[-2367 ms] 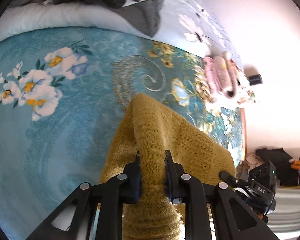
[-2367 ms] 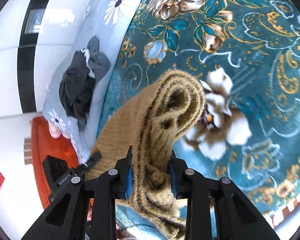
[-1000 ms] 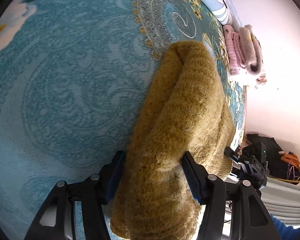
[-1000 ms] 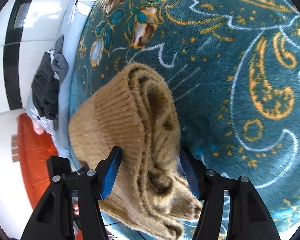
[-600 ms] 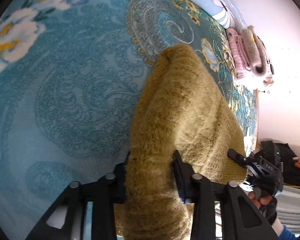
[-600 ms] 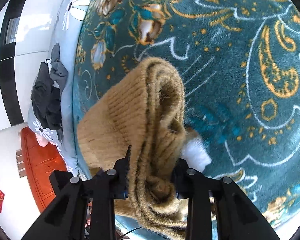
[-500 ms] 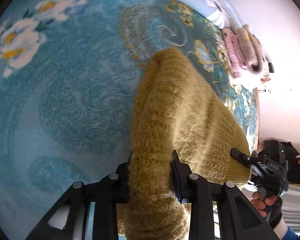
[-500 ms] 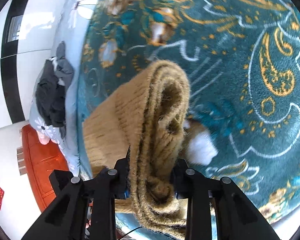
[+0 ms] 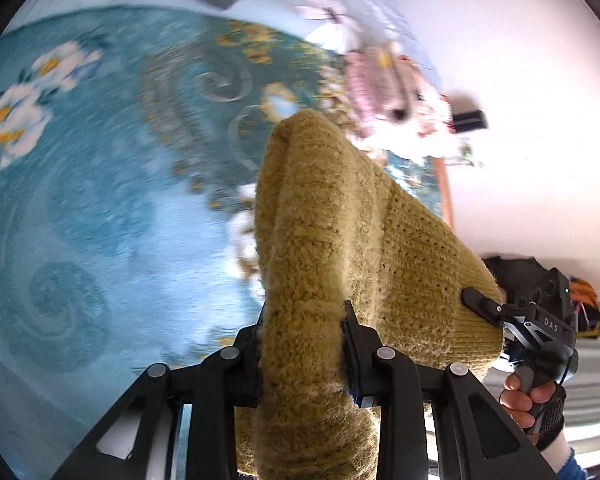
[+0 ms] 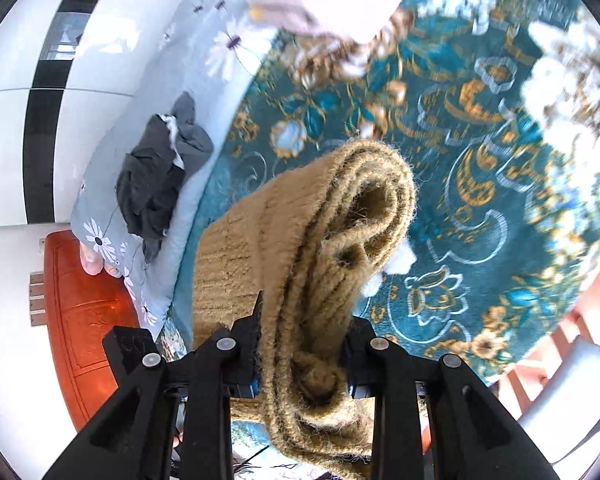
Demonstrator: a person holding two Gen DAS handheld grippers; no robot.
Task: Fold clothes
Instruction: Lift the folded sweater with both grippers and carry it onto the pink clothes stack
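Note:
A folded mustard-yellow knit sweater (image 9: pixel 332 240) hangs between both grippers above a teal floral blanket (image 9: pixel 100 184). My left gripper (image 9: pixel 303 344) is shut on one end of the fold. My right gripper (image 10: pixel 302 344) is shut on the other end, where the sweater's (image 10: pixel 324 232) stacked layers show edge-on. The right gripper also shows at the far right of the left wrist view (image 9: pixel 476 300), clamped on the sweater's ribbed hem. The sweater is lifted off the blanket.
A folded pink garment stack (image 9: pixel 384 84) lies at the blanket's far edge, near a white wall. A pile of dark grey clothes (image 10: pixel 156 184) lies on the pale daisy-print bedding (image 10: pixel 108 216). A red-brown wooden headboard (image 10: pixel 84 312) stands beside the bed. Dark items (image 9: pixel 512 272) lie beyond the bed.
Both grippers opened wide about a second ago, then shut again on the folded sweater. Since then they have lifted it and swung toward the pink stack.

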